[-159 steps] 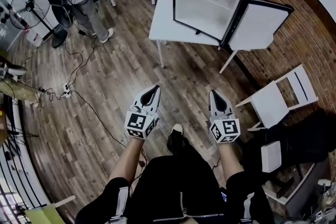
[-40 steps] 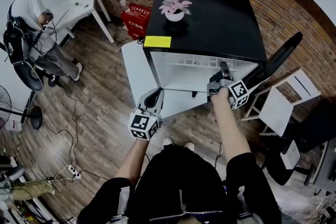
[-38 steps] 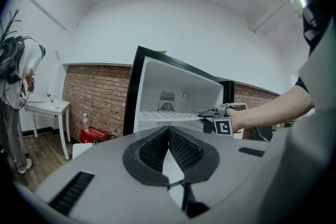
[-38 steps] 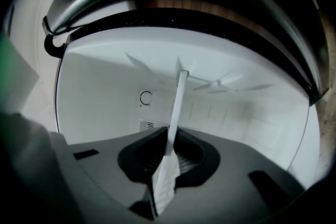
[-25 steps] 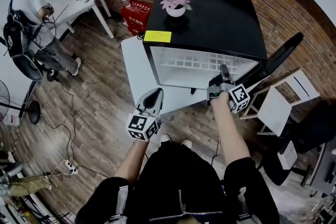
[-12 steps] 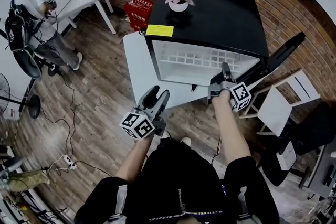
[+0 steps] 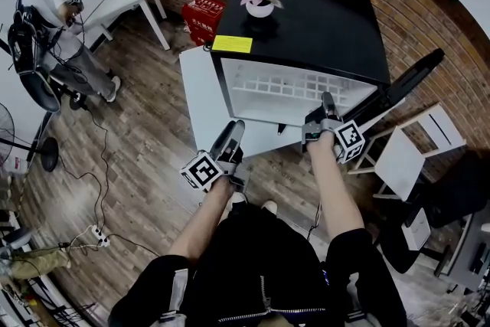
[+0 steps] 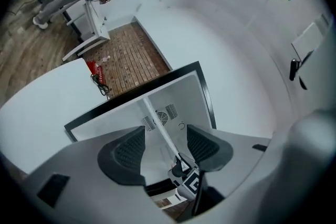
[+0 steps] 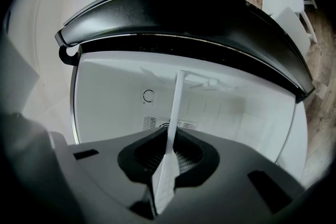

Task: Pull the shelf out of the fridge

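Right gripper: jaws clamped on the front edge of the shelf, with the thin white lip pinched edge-on between the pads, toward that edge's right-hand end. The shelf sits flat inside the fridge and runs straight ahead of the right jaws into the cavity. It looks barely drawn out, if at all, so I'd put this at the start of the pull. Left gripper: jaws have just been opening and now stand wide, with nothing between the pads. The shelf edge only shows through the gap, well beyond the tips. From the left jaws the shelf lies ahead and off toward the right gripper's side, apart, no contact. That gripper hangs short of the opening, roughly over the front of the white tabletop the fridge stands on. Key relation: the front edge's long axis runs across the opening, square to the right jaws' line, so the pull goes straight back along the right jaws' own axis. The right hand is nearer and already has the grip. The left would probably need the free left end of that edge to stop the shelf skewing as it slides. Door is swung clear, outboard of the right jaws.
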{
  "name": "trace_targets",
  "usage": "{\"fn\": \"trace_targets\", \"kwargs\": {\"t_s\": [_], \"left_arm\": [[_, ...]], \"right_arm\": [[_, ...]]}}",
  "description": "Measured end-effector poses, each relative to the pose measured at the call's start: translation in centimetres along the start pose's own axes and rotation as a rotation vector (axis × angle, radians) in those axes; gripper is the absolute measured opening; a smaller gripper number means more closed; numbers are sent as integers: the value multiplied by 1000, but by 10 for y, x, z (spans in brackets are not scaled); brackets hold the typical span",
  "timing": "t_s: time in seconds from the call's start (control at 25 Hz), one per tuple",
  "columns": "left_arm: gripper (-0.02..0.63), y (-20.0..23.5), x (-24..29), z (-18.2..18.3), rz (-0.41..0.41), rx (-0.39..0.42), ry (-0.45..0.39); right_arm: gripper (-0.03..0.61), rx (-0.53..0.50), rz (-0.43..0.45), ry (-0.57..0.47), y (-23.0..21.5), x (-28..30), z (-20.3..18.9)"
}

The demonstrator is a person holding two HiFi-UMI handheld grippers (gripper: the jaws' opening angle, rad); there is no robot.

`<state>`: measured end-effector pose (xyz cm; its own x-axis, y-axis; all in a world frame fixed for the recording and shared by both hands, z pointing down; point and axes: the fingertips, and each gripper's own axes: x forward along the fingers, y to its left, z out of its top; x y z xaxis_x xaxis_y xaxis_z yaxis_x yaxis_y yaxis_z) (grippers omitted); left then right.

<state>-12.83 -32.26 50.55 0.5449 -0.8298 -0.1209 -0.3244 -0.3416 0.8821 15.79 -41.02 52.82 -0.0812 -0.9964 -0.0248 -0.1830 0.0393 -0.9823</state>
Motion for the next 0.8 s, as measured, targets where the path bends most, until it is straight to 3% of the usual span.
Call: {"fn": "trace_targets", "kwargs": {"t_s": [0.24,0.48,0.8], "left_arm": [[241,21,26,6,13,-196,-60],[238,30,54,12,3,-315,-113],[211,33,84,3,-8,-418,-115]], "right_arm": [[35,16,2,-1,0,-4,-1],[34,30,1,3,-1,-13,-5],[33,41,3,11,0,-28,-8]]}}
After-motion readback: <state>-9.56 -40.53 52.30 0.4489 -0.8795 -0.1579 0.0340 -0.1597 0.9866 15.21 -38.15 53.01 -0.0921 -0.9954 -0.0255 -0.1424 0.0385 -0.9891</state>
